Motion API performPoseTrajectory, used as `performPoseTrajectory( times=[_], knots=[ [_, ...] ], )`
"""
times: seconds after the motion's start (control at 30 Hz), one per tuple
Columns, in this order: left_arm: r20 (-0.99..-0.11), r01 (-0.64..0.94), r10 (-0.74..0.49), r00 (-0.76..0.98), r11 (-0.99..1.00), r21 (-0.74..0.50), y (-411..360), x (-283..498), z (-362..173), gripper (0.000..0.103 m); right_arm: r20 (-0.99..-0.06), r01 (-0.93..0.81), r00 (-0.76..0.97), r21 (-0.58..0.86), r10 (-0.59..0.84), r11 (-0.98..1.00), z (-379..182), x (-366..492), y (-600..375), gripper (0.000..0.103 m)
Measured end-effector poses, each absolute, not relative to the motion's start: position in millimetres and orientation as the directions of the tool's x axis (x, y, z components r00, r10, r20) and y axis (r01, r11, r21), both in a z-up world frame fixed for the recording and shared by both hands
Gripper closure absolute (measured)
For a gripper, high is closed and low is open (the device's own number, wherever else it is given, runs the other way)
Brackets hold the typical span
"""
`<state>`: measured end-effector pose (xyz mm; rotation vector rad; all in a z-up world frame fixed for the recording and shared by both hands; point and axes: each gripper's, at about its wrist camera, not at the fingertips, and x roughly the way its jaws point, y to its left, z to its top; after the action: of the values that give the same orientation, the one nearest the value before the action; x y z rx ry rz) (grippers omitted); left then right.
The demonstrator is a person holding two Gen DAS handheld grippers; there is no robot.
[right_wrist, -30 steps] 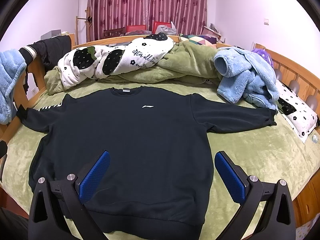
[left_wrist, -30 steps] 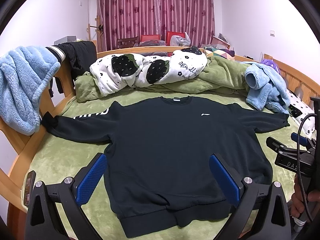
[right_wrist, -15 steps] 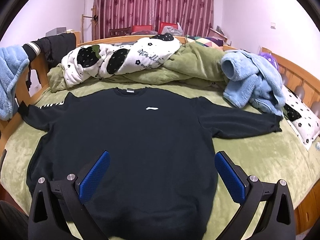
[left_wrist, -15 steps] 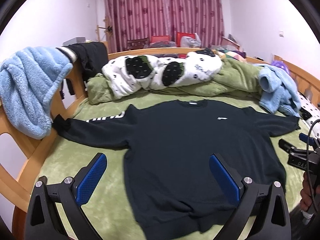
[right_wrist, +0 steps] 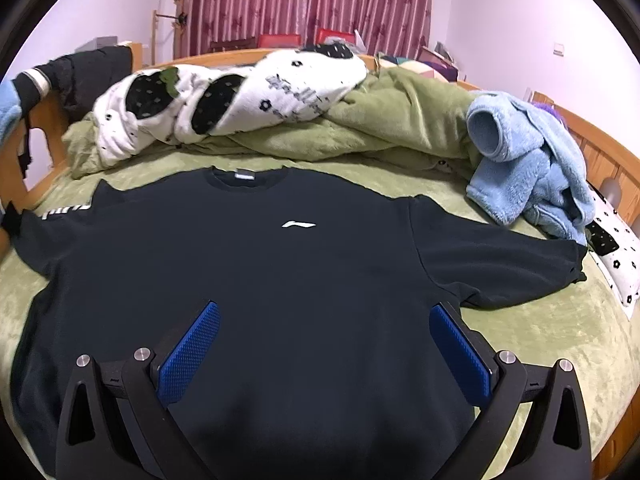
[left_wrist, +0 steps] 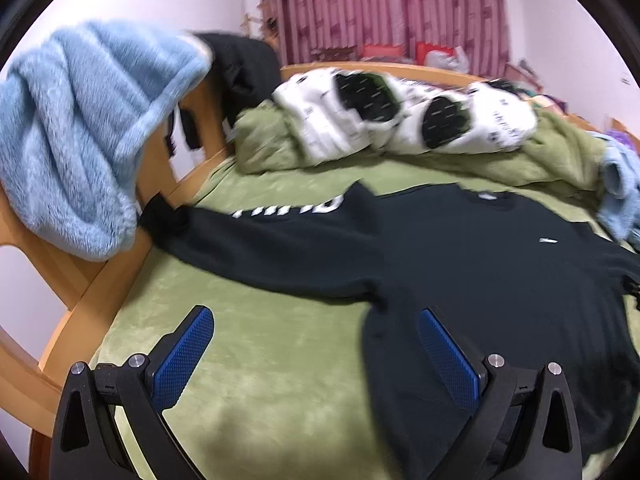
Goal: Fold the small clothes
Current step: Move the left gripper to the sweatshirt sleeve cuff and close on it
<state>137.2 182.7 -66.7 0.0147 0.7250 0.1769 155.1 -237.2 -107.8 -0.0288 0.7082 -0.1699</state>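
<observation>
The black sweatshirt (right_wrist: 280,280) is matt cloth, smooth, with a glossy white logo. The green bed cover (left_wrist: 256,360) looks like soft plush with a short pile. The blue blanket (left_wrist: 76,128) is thick fluffy fleece. The bed frame (left_wrist: 80,320) is smooth varnished wood. The pads (right_wrist: 188,356) are blue rubber with rough dotted texture on matt black plastic, with shiny metal screws.

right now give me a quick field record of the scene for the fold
garment: black sweatshirt, flat, front up, unfolded
sleeves: both spread outward
surface: green bed cover
left tongs: open, empty, near the sleeve with white lettering
right tongs: open, empty, over the sweatshirt body
clutter: blue fleece, white patterned blanket
</observation>
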Motion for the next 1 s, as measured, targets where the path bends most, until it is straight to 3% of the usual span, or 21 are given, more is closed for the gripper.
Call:
performPoseTrajectory(
  times=[0.2,0.7,1.0],
  knots=[
    [-0.706,-0.207,0.182,0.685,0.977,0.052,234.6,184.4,-103.8,0.0,-0.656,0.173,0.733,-0.074,-0.178,0.982,-124.8,194.9,-245.8,0.003],
    [-0.742,-0.305,0.255,0.619,0.95,0.072,313.8,273.4,-176.2,0.001,-0.683,0.103,0.698,-0.202,-0.215,0.974,-168.5,254.8,-228.7,0.019],
    [-0.782,-0.351,0.234,0.577,0.936,0.021,343.5,303.0,-217.0,0.006,-0.706,0.103,0.693,-0.104,-0.146,0.989,-167.9,254.1,-226.5,0.019]
  ],
)
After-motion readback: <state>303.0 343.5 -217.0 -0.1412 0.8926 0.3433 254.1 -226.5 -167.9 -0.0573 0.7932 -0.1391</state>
